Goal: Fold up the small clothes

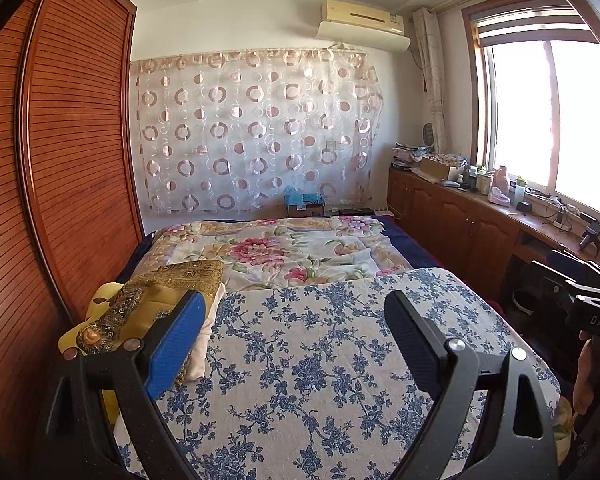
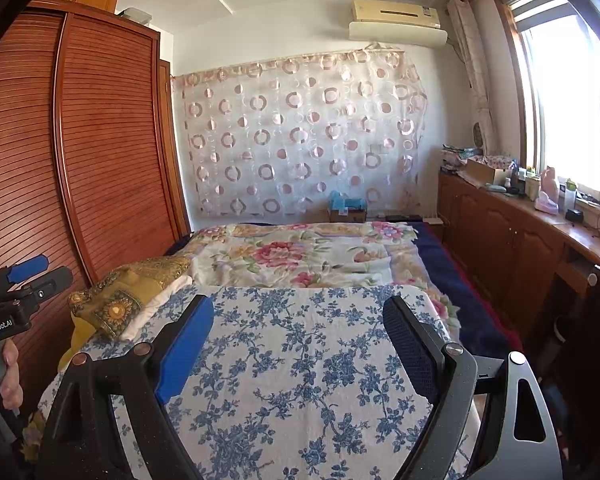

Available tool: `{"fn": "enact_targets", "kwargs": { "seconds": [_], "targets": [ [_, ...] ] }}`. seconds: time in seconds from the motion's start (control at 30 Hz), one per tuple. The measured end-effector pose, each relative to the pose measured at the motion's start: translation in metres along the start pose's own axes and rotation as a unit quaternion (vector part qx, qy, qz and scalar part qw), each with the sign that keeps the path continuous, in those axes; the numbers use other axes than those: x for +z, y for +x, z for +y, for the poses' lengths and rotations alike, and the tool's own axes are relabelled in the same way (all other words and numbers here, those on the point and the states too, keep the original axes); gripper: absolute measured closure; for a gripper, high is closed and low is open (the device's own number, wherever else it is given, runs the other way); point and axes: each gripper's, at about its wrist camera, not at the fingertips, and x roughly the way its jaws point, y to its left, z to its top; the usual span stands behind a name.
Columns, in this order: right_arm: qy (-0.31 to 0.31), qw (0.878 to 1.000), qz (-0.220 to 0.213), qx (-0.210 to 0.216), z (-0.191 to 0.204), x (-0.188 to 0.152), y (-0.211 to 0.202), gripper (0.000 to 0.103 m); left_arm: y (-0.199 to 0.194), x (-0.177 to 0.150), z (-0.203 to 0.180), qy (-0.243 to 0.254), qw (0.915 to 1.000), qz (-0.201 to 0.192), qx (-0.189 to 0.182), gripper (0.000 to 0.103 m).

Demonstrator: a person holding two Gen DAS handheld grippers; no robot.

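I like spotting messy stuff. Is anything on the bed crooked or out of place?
Mostly tidy. The gold patterned cloth and white cloth under it lie crooked at the left edge of the blue-flowered cover, partly hanging off. Nothing looks spilled or broken.

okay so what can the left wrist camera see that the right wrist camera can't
Only the left wrist view shows the right gripper from the side, at the right edge, and two small black stands on the wooden counter.

Only the right wrist view shows the left gripper from the side, at the left edge, with a hand on its handle.

Both show open fingers with nothing between them, the blue floral cloth on the bed, the gold patterned fabric beside it, the wardrobe and the air conditioner.
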Motion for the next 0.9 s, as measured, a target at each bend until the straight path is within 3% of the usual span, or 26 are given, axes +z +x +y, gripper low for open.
{"fn": "enact_targets", "kwargs": {
  "seconds": [0.9],
  "targets": [
    [-0.006,1.000,0.000,0.005,-0.011,0.000,0.004,0.015,-0.001,0.000,0.002,0.000,1.0000,0.000,0.001,0.011]
  ]
}}
